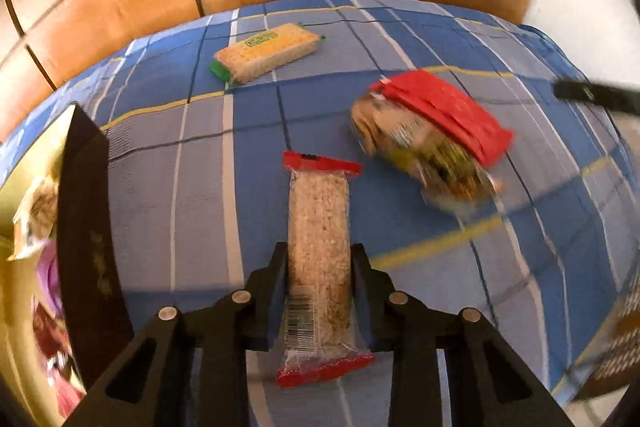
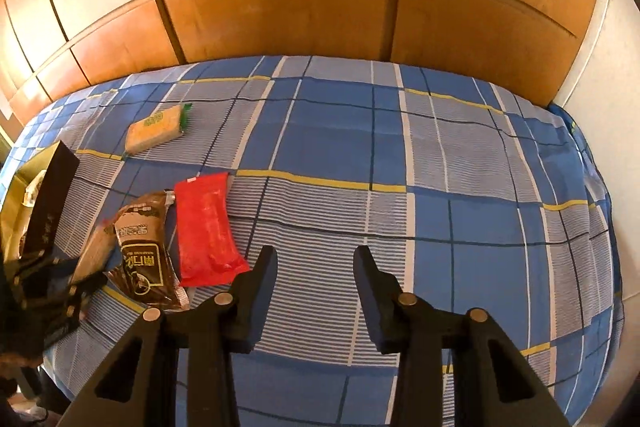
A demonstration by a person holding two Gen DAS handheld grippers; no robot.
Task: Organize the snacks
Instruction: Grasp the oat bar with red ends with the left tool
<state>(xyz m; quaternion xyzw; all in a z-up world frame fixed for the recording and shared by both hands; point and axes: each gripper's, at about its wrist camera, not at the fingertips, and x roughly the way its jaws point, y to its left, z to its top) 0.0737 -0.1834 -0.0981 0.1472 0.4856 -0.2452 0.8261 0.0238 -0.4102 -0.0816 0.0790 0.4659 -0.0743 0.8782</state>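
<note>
While our left gripper (image 1: 319, 291) clamps the clear red-ended oat bar (image 1: 319, 251) mid-length, we judge it light but crumbly; right gripper (image 2: 316, 275) empty, w/ jaws apart.

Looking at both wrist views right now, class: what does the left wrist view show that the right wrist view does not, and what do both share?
Only the left wrist view: the left gripper clamped on the clear oat bar.
Only the right wrist view: the right gripper open over bare bedsheet; print on the brown packet.
Both: the green-ended cracker pack, red packet and dark box.
</note>
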